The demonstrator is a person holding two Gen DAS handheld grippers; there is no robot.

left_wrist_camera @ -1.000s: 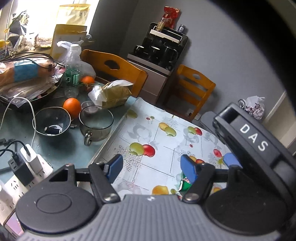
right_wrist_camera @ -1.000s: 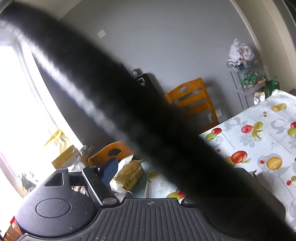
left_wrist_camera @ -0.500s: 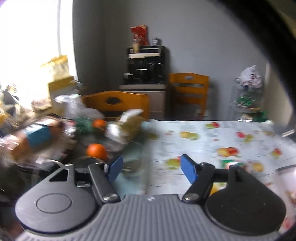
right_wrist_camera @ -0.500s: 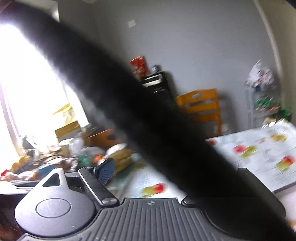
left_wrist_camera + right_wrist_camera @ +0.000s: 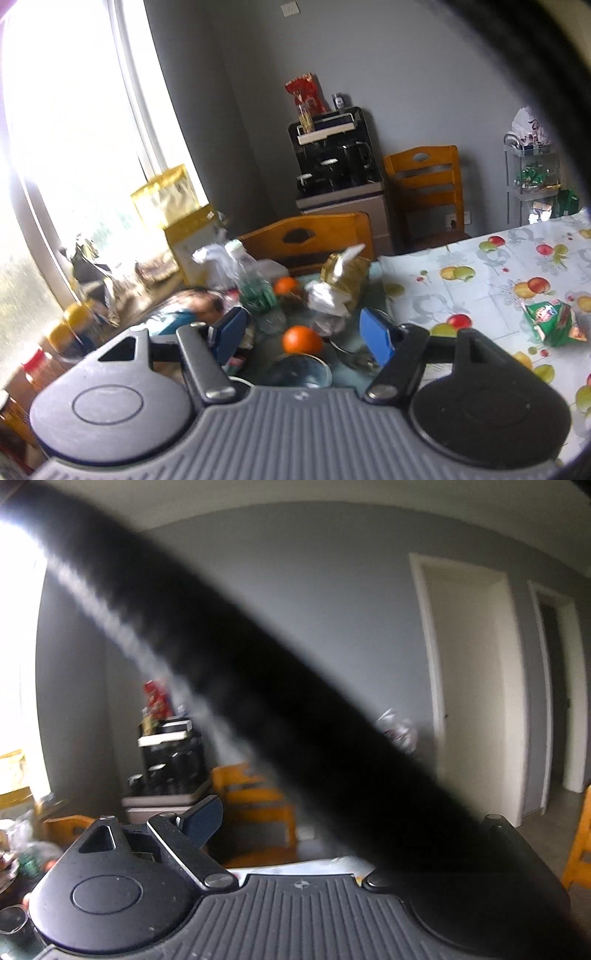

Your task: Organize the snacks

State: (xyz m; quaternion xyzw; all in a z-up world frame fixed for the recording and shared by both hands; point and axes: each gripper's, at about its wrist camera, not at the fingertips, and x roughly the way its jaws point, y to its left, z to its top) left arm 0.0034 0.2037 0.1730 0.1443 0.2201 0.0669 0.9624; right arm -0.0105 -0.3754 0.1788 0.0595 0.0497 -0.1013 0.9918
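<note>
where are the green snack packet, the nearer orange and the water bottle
green snack packet (image 5: 550, 322), left wrist view, middle of its printed face
nearer orange (image 5: 301, 339), left wrist view, centre of the fruit
water bottle (image 5: 253, 286), left wrist view, on its body

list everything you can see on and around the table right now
oranges: two, orange, cluttered end of table
green snack packet: one, green, on fruit-print tablecloth
yellow wrapped pack: one, yellow, beside tablecloth's edge
plastic bottle: one, clear with green label, behind near orange
glass bowl: one, clear, just ahead of the tongs
wooden chairs: two, orange-brown, behind table
black machine: one, on grey cabinet by wall
red bag: one, atop machine
left tongs: open, empty
right tongs: one blue pad visible; dark band hides the other
</note>
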